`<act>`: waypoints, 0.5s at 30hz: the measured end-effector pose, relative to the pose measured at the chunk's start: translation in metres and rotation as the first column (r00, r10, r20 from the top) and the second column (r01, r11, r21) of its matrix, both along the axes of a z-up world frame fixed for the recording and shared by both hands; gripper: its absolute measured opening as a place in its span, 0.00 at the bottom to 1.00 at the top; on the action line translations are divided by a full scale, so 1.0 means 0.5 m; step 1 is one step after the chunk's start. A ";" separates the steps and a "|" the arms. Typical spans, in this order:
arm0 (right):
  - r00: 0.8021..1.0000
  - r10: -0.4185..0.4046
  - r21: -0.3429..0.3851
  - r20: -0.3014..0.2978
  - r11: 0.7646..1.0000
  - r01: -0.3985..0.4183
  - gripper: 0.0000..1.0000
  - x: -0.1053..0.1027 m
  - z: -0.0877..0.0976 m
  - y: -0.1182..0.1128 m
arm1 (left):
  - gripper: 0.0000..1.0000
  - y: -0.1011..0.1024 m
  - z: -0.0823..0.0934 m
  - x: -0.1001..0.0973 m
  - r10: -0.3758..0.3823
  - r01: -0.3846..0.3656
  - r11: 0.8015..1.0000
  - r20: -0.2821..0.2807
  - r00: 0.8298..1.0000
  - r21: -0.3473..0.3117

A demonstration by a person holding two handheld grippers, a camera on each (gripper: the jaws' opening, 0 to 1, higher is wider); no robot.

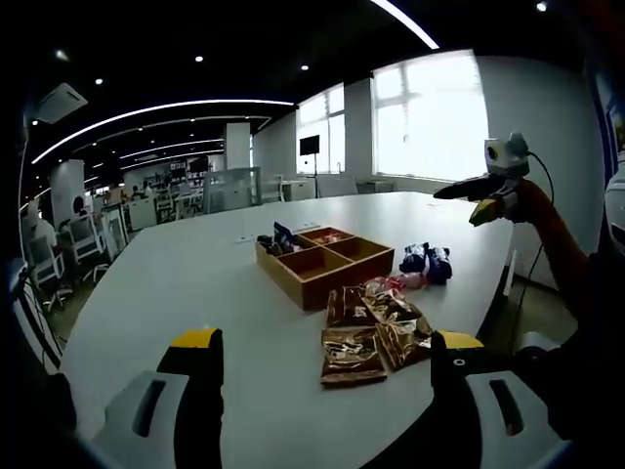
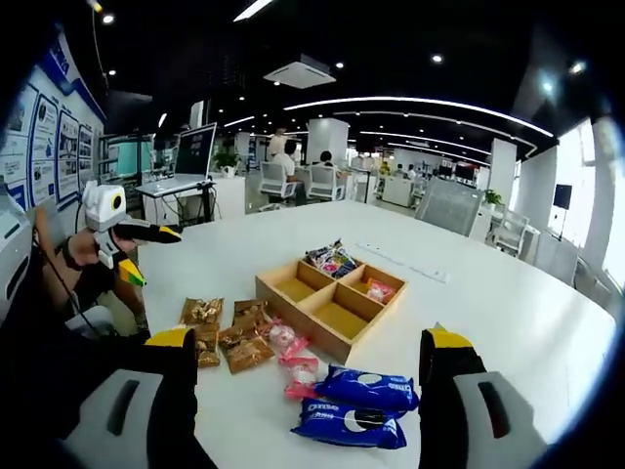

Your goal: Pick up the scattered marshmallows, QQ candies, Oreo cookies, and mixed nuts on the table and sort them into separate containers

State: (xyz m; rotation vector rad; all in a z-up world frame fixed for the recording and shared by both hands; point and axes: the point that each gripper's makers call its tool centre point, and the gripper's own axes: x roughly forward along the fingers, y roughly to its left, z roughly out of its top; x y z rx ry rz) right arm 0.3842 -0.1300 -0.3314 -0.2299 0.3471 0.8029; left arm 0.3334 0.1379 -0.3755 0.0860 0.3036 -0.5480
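Observation:
A wooden four-compartment tray [image 1: 283,275] [image 2: 276,296] stands mid-table. One compartment holds colourful candy packets [image 2: 332,259] and another a pink packet [image 2: 381,290]. Shiny brown nut packets [image 1: 371,332] [image 2: 225,332] lie beside the tray, with pink marshmallow packets [image 1: 395,283] [image 2: 293,357] next to them. Two blue Oreo packs [image 2: 356,405] [image 1: 427,262] lie close together. My left gripper [image 1: 327,340] [image 2: 142,252] is open above the table, short of the nut packets. My right gripper [image 2: 310,337] [image 1: 469,200] is open too, just before the Oreos, with nothing between its fingers.
The long white table [image 1: 195,283] runs far back. Its edge [image 2: 146,313] lies close to the nut packets. A paper slip [image 2: 410,264] lies beyond the tray. Office chairs [image 2: 283,181], desks and a monitor [image 2: 195,147] stand behind the table.

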 end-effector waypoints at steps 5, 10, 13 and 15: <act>1.000 -0.006 0.006 0.000 1.000 0.006 0.90 -0.023 0.000 -0.014 | 0.91 -0.005 0.001 0.000 -0.004 0.004 1.000 0.000 1.000 -0.001; 1.000 -0.010 0.013 0.011 1.000 0.010 0.90 -0.049 0.006 -0.024 | 0.91 -0.010 0.002 0.000 -0.008 0.008 1.000 0.002 1.000 -0.002; 1.000 -0.015 0.021 0.018 1.000 0.014 0.90 -0.059 0.011 -0.029 | 0.91 -0.013 0.002 0.001 -0.014 0.014 1.000 0.002 1.000 0.003; 1.000 -0.017 0.024 0.017 1.000 0.016 0.90 -0.065 0.011 -0.033 | 0.91 -0.015 0.002 0.002 -0.017 0.017 1.000 0.003 1.000 0.004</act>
